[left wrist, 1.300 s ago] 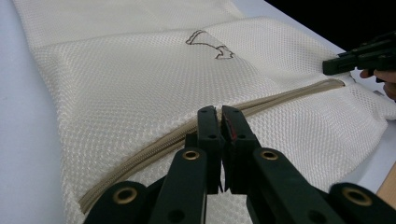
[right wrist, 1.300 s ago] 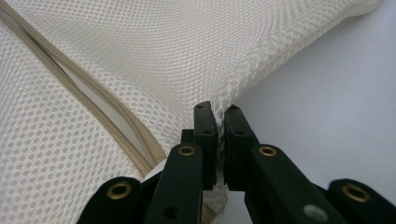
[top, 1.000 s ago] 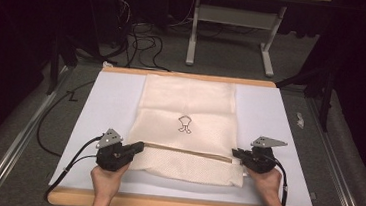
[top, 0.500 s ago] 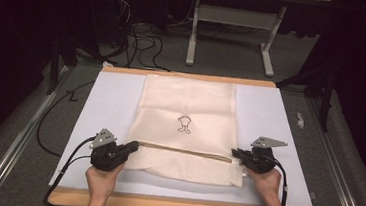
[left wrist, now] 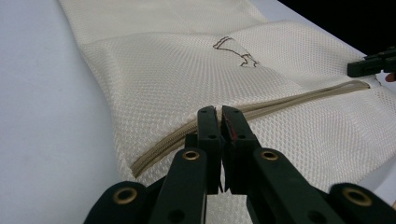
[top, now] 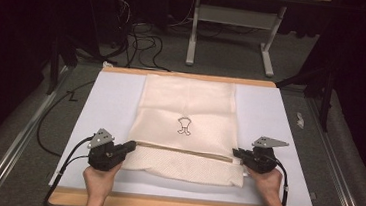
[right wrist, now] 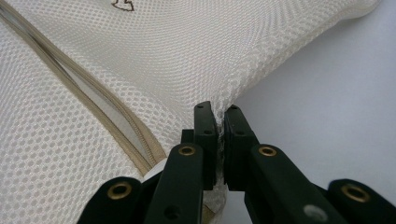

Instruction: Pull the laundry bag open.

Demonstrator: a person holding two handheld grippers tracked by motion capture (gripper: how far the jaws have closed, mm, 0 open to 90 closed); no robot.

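Mesh bag lies flat mid-table on the white board, zipper running across near you. Your left gripper is pinched closed at the zipper's left end. Your right gripper is clamped on the bag's right edge.

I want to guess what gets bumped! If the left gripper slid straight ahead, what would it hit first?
Probably more of the mesh bag it pinches. The left gripper points along the zipper toward the right gripper, though depth is unclear.
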